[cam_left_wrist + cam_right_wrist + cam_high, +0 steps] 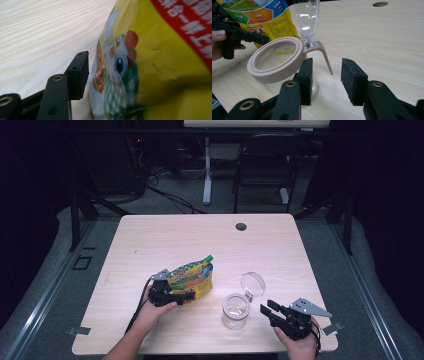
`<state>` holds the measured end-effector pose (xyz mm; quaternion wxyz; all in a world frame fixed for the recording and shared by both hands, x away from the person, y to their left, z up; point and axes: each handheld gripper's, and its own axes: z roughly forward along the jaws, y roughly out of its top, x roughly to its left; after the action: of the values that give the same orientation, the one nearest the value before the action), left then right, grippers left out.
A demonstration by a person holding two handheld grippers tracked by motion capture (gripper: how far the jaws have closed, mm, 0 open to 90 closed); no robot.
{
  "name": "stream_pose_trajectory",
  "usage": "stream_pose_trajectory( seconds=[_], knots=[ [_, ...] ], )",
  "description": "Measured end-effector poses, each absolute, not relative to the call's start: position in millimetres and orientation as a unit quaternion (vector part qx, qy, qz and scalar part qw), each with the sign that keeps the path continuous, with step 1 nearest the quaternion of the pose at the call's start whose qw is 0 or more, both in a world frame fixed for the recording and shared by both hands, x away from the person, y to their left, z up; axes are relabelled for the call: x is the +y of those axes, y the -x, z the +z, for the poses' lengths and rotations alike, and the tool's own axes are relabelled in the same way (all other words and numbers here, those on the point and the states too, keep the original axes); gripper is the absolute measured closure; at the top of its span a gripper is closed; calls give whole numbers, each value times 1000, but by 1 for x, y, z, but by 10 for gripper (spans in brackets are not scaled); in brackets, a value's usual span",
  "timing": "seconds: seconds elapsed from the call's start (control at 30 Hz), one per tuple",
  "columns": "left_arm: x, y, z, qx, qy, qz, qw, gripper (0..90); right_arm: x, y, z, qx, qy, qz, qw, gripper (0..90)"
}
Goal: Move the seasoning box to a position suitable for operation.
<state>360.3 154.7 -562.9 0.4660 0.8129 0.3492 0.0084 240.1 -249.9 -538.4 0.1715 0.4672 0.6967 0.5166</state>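
yellow snack pouch (192,279) stands mid-counter (150,240) beside my left gripper (186,296), jaws released around it; soft, light, crinkly, so i judge its lower edge grips best. right gripper (266,309) jaws gape near the open jar (235,310).

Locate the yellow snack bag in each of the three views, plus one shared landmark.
High view: the yellow snack bag stands left of centre on the table, at the left gripper.
Left gripper view: the bag fills the right half, beside the one black jaw in sight.
Right gripper view: top left corner, behind the glass jar.
Shared landmark: the pale wood table.
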Motion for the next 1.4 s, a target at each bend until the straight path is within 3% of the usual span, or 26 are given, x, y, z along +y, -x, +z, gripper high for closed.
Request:
stream_pose_trajectory(
  seconds=[0.83, 1.4],
  knots=[
    [147, -366, -571, 353, -802, 7, 481, 398, -257, -233, -540, 690, -480, 512, 178, 614],
    [141, -362, -574, 346, -795, 19, 498, 550, -257, -233, -539, 692, -477, 512, 179, 614]
  ],
)
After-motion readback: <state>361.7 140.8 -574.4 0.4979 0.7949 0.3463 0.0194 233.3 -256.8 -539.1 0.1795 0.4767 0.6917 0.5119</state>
